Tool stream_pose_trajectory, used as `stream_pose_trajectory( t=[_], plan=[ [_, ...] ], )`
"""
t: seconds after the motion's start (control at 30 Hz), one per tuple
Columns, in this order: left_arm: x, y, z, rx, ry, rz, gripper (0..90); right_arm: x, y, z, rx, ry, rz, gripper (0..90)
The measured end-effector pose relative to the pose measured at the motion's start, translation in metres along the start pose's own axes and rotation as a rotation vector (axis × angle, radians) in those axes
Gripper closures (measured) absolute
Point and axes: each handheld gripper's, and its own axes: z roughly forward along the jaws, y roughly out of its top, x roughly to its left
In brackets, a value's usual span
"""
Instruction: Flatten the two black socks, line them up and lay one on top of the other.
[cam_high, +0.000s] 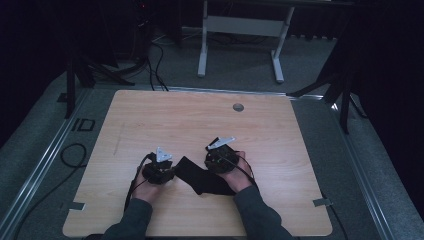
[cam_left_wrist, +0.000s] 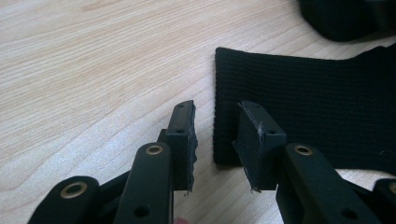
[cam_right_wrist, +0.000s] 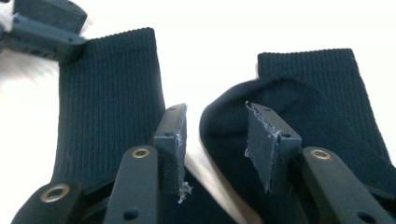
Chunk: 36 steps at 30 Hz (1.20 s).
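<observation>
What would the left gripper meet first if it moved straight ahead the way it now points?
Probably the ribbed edge of the black sock, just ahead of the open left gripper; depth is unclear.

The sock (cam_high: 200, 176) near the table's front edge is black, with a fine ribbed knit running along its cuff (cam_left_wrist: 299, 116). The table (cam_high: 165, 120) is pale wood with a light streaked grain and a small grey round cap (cam_high: 238, 107) near its back edge. Both grippers, the left gripper (cam_left_wrist: 215, 140) and the right gripper (cam_right_wrist: 215, 140), are black with brass-coloured rivets, each topped by a grey three-cornered plate. The person's sleeves (cam_high: 127, 220) are dark grey-green.
</observation>
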Motion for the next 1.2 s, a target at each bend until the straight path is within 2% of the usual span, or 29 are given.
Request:
stream_pose_trajectory(
  t=[0.13, 0.23, 0.33, 0.37, 0.43, 0.5, 0.57, 0.7, 0.77, 0.93, 1.2],
  plan=[
    [0.0, 0.0, 0.0, 0.0, 0.001, -0.001, 67.4, 0.002, 0.008, 0.009, 0.001, -0.003, 0.027, 55.3],
    [-0.001, 0.0, 0.0, 0.002, 0.0, -0.001, 67.1, 0.0, 0.013, 0.02, 0.041, -0.046, 0.055, 54.7],
    [-0.001, 0.0, 0.0, 0.003, 0.001, 0.001, 67.1, -0.001, 0.014, 0.027, 0.075, -0.058, 0.077, 56.2],
    [-0.001, 0.0, 0.0, 0.003, 0.001, 0.001, 67.0, -0.001, 0.015, 0.03, 0.09, -0.088, 0.076, 61.7],
    [-0.001, 0.0, 0.0, 0.003, 0.001, 0.002, 66.9, -0.001, 0.016, 0.03, 0.1, -0.104, 0.078, 67.4],
    [-0.002, 0.0, 0.0, 0.001, 0.001, 0.001, 66.8, -0.002, 0.017, 0.03, 0.116, -0.116, 0.083, 78.7],
    [-0.002, 0.0, 0.0, 0.002, 0.001, 0.004, 66.7, -0.006, 0.017, 0.029, 0.119, -0.098, 0.107, 83.4],
    [-0.002, 0.0, 0.0, 0.002, 0.001, 0.003, 66.7, -0.01, 0.016, 0.028, 0.117, -0.058, 0.151, 84.7],
    [-0.002, 0.0, 0.0, 0.002, 0.0, 0.003, 66.7, -0.01, 0.016, 0.028, 0.119, -0.05, 0.152, 84.9],
    [-0.002, 0.0, 0.0, 0.001, 0.0, 0.003, 66.7, -0.01, 0.015, 0.025, 0.109, 0.006, 0.155, 85.2],
    [-0.003, 0.0, 0.0, -0.001, 0.002, 0.007, 65.8, -0.005, 0.015, 0.011, 0.069, 0.019, 0.118, 85.1]
  ],
)
